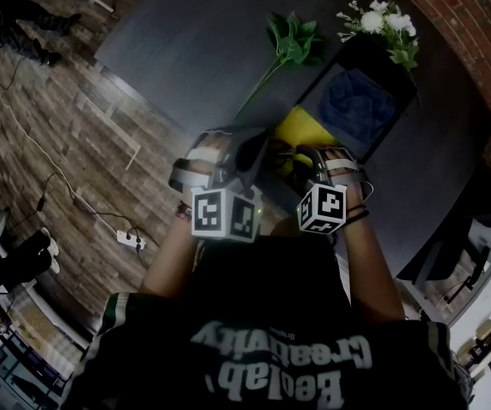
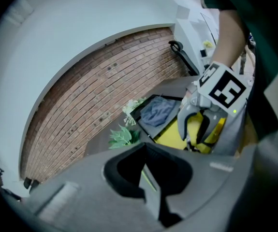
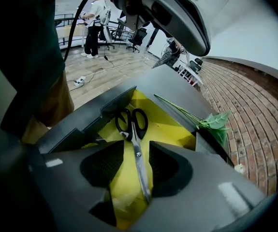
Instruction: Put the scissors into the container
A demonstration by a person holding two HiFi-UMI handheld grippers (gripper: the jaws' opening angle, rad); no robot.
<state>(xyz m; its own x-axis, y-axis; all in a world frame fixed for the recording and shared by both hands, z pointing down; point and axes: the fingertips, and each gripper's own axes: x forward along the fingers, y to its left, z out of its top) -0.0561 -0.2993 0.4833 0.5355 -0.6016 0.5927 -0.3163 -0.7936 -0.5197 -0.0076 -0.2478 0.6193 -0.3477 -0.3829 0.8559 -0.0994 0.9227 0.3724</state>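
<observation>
Scissors [image 3: 134, 134] lie in the container [image 3: 170, 129] between parted jaws of the right gripper [image 3: 136, 178] (the head view hides them); the left gripper [image 2: 153, 182] has its jaws closed.

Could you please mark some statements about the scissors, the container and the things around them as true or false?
1. The scissors lie in the yellow compartment of the container. True.
2. The right gripper clamps the scissors. False: its jaws stand open around the blades.
3. The blue cloth shares the scissors' compartment. False: it lies in the next one.
4. A leafy stem lies on the table, outside the container. True.
5. The flowers are red. False: white.
</observation>
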